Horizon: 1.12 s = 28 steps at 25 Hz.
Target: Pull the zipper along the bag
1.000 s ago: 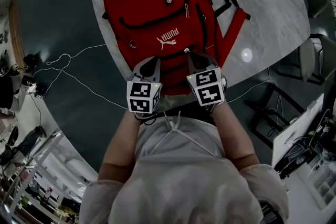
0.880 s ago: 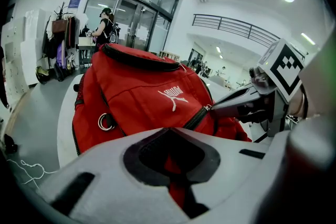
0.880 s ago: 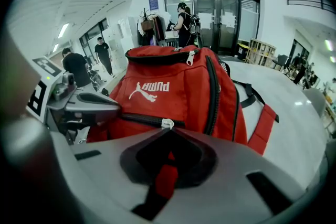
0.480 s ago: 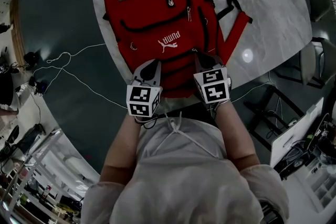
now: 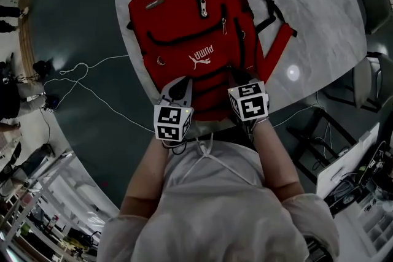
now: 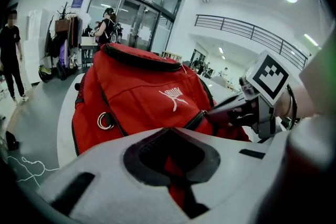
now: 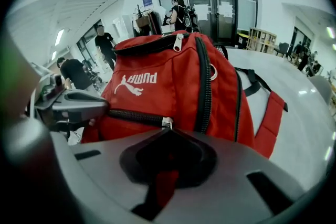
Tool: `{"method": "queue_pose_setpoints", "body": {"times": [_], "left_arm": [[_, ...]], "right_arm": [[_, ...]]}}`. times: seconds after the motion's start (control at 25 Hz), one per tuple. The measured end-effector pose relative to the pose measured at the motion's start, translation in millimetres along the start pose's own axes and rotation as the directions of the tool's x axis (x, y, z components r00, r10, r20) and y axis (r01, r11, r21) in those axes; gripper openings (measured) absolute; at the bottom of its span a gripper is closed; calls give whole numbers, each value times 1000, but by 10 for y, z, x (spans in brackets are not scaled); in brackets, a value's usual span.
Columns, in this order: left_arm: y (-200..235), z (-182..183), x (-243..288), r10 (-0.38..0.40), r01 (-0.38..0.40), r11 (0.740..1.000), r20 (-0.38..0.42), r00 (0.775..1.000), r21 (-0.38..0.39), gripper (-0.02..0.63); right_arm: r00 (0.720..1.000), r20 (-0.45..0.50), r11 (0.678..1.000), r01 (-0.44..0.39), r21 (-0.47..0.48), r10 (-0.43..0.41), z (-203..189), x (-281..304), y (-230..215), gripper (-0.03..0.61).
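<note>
- Red fabric formed the bag (image 5: pixel 190 40), which lay flat on the pale marble tabletop (image 5: pixel 319 3), with its top end pointing away from the person and its base at the near edge.
- The left gripper (image 5: pixel 178 88) sat at the near left corner of the bag. In the left gripper view its jaws were pressed together, with a fold of the red fabric pinched between them.
- The right gripper (image 5: pixel 238 77) sat at the near right part of the bag, close to the left gripper but not touching it.
- The zipper (image 7: pixel 136 117), a black toothed line, ran across the lower front of the bag from the left gripper's side toward the right gripper.
- The zipper pull (image 7: pixel 167 123), a small silver piece, sat at the very tip of the right gripper's jaws, which were closed on it.
- A red shoulder strap (image 5: pixel 276 46) lay spread on the tabletop to the right of the bag.
- A white cable (image 5: pixel 92 80) trailed over the dark floor (image 5: pixel 80 21) to the left of the tabletop.
</note>
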<state>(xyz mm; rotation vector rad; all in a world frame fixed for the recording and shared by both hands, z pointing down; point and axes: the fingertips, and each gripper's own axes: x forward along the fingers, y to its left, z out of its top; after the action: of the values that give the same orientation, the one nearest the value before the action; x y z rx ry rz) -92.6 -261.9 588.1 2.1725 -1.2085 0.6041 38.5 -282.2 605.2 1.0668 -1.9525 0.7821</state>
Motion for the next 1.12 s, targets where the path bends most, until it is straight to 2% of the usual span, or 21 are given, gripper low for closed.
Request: {"method": "queue_pose_setpoints", "body": {"times": [0.28, 0.36, 0.4, 0.44, 0.56, 0.72, 0.84, 0.92, 1.0, 1.12], "left_arm": [[27, 5, 11, -43, 43, 999, -15, 999, -14, 20], [33, 26, 6, -31, 31, 999, -23, 999, 17, 20], [28, 42, -8, -16, 17, 999, -27, 1000, 43, 20], [11, 61, -34, -2, 4, 997, -26, 1000, 73, 20], [-122, 152, -165, 7, -6, 992, -5, 1000, 130, 20], [-191, 446, -266, -6, -6, 989, 85, 996, 150, 20], [-303, 592, -515, -18, -4, 987, 137, 990, 159, 20], [-351, 712, -699, -22, -7, 987, 180, 983, 161, 20], [-357, 929, -847, -20, -24, 985, 251, 968, 171, 20], [-439, 1284, -1141, -25, -53, 977, 353, 935, 209, 20]], "right_arm": [[1000, 2, 1000, -11, -3, 11, 47, -20, 48, 31], [1000, 24, 1000, -8, 11, 8, 83, -61, 57, 34], [999, 33, 1000, -8, 9, 8, 102, -94, 67, 57], [999, 38, 1000, -8, -1, 8, 114, -135, 83, 108], [998, 66, 998, 24, -63, -20, 168, -311, 135, 112], [980, 190, 989, 88, -118, -65, 485, -528, 145, 112], [970, 237, 993, 74, -90, -50, 523, -757, 283, 109], [960, 275, 995, 67, -70, -45, 585, -917, 398, 74], [941, 337, 995, 65, -77, -35, 764, -1053, 492, 48], [893, 450, 991, 79, -109, -21, 1034, -1330, 657, 36]]}}
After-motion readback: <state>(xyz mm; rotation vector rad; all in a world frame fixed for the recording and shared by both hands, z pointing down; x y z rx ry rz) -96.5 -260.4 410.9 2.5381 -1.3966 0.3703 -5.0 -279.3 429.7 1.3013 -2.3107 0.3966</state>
